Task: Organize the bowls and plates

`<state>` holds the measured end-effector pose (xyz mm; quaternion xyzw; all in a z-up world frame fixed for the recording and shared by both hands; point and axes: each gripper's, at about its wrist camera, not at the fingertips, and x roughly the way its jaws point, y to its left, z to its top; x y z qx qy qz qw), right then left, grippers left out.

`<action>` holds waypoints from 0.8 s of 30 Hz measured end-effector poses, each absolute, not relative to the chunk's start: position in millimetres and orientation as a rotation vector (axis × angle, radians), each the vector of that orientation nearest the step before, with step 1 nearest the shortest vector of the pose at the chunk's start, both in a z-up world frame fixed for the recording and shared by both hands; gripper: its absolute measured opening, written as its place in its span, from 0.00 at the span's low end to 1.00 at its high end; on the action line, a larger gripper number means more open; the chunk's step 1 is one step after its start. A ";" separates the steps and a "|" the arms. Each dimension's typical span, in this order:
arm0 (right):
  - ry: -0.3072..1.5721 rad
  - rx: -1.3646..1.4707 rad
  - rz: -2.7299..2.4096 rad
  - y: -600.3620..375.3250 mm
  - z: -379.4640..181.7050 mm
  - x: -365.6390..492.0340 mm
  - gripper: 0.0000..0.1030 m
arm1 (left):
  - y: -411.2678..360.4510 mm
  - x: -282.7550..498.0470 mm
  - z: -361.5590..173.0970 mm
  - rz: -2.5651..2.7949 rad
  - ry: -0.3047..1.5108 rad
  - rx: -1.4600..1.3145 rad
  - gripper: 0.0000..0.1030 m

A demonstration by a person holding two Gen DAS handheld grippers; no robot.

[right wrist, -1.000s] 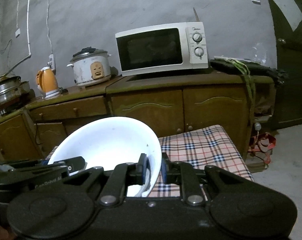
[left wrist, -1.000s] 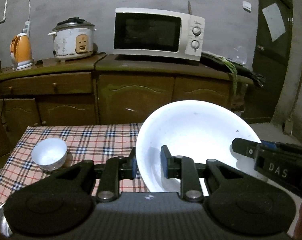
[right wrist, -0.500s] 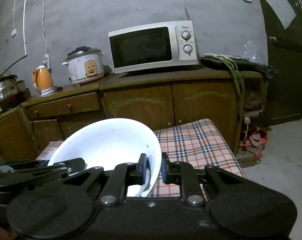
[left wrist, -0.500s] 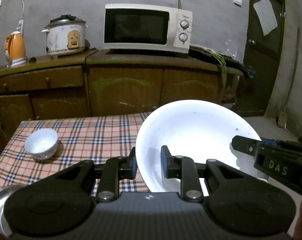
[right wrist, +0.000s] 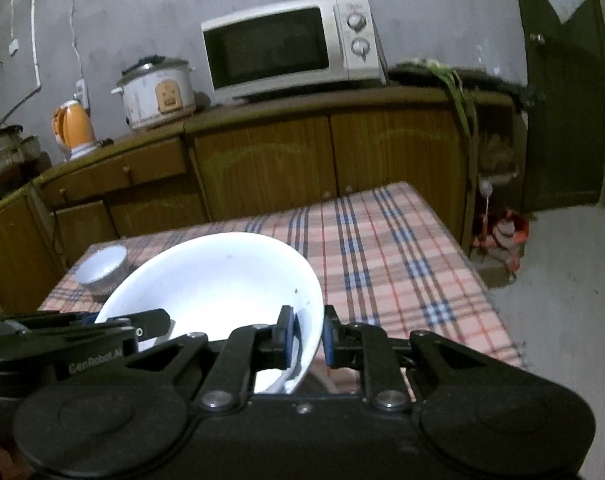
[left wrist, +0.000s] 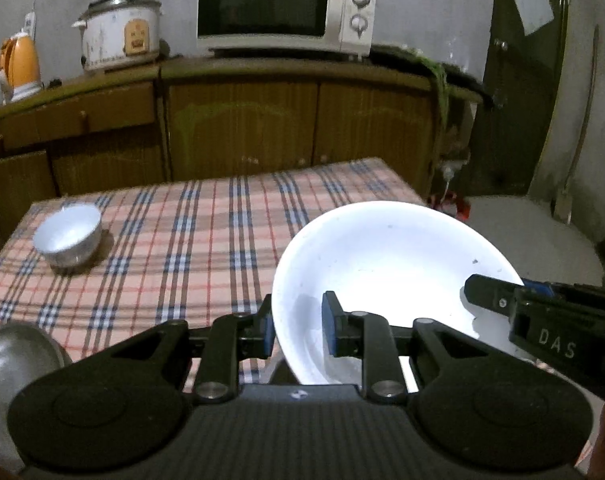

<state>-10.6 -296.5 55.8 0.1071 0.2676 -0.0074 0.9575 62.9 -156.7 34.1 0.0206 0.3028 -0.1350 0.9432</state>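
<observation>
Dim room: grey wall (left wrist: 422, 8), wooden cabinets (left wrist: 242, 128), dark door (right wrist: 562, 100).

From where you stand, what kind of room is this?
Most likely a home kitchen: a microwave and rice cooker sit on wooden cabinets, beside a table with a checked tablecloth.

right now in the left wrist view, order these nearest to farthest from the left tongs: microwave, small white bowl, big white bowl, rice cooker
1. big white bowl, clamped at its rim by the left tongs.
2. small white bowl, at the left on the checked tablecloth.
3 and 4. rice cooker at the back left and microwave at the back centre, both on the cabinet; too close to call.
</observation>
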 end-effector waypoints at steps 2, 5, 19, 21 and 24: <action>0.569 0.224 -0.015 -294.9 43.2 -10.5 0.19 | -155.5 63.7 23.1 -0.274 0.643 0.047 0.24; 0.610 0.234 -0.014 -292.4 24.1 -10.4 0.19 | -152.8 64.6 5.2 -0.273 0.686 0.056 0.24; 0.696 0.250 -0.009 -287.4 -31.4 -5.1 0.20 | -149.6 68.9 -39.6 -0.263 0.750 0.094 0.24; 0.696 0.250 -0.009 -286.8 -34.6 -3.7 0.20 | -150.9 69.7 -40.8 -0.262 0.738 0.105 0.24; 0.700 0.244 -0.004 -286.5 -37.8 -1.5 0.21 | -151.0 71.3 -43.1 -0.255 0.736 0.108 0.25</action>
